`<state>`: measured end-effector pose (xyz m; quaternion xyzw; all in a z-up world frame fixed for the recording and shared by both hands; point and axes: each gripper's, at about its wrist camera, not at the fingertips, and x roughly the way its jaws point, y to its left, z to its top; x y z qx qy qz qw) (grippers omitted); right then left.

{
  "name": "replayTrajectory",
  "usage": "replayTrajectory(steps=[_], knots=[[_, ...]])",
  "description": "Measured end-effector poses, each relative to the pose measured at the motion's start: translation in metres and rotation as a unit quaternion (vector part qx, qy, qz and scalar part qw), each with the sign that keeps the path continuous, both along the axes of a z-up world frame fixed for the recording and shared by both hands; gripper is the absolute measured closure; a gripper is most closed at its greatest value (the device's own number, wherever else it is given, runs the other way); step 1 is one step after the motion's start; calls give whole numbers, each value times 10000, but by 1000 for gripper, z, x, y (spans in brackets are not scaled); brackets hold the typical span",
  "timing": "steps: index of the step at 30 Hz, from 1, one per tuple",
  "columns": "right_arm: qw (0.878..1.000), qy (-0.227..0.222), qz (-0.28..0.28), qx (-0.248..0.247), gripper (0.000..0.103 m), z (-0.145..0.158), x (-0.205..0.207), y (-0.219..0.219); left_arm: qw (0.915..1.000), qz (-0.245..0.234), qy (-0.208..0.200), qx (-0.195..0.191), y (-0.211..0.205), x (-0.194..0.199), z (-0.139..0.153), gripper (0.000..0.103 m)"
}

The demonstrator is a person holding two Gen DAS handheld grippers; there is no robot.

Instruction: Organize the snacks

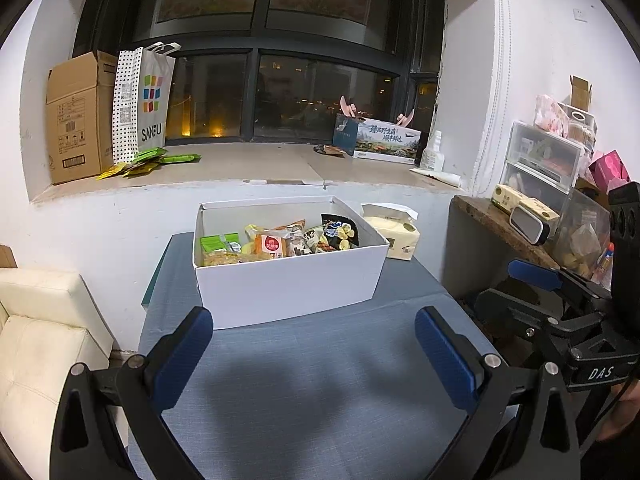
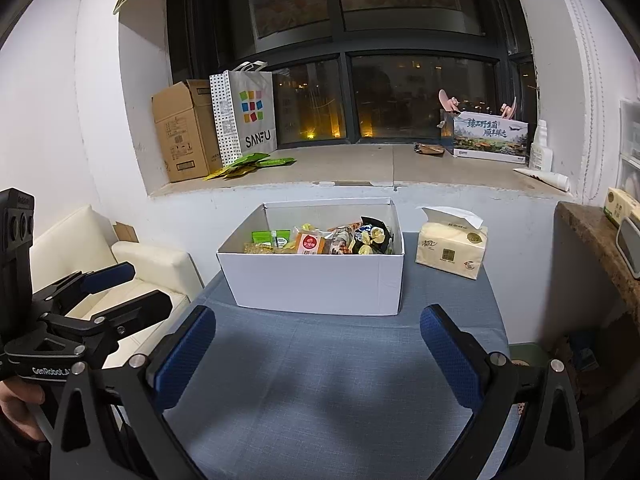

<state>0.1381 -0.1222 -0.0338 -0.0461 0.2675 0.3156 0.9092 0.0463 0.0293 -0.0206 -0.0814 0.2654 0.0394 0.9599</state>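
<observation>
A white open box stands on the blue-grey table and holds several snack packets. It also shows in the right wrist view with the snack packets inside. My left gripper is open and empty, over the table in front of the box. My right gripper is open and empty, also in front of the box. The right gripper shows at the right edge of the left wrist view, and the left gripper shows at the left of the right wrist view.
A tissue pack lies right of the box. The windowsill carries a cardboard box, a SANFU bag, green packets and a printed carton. A cream sofa is at left, a cluttered shelf at right.
</observation>
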Motion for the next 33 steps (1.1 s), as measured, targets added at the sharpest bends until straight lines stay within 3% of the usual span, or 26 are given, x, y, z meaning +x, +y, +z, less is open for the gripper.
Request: replayTrajectory(steps=[33], knots=[[10000, 23, 42, -17, 0, 1, -1, 2, 10000, -32, 23, -6, 1, -2, -3, 0]])
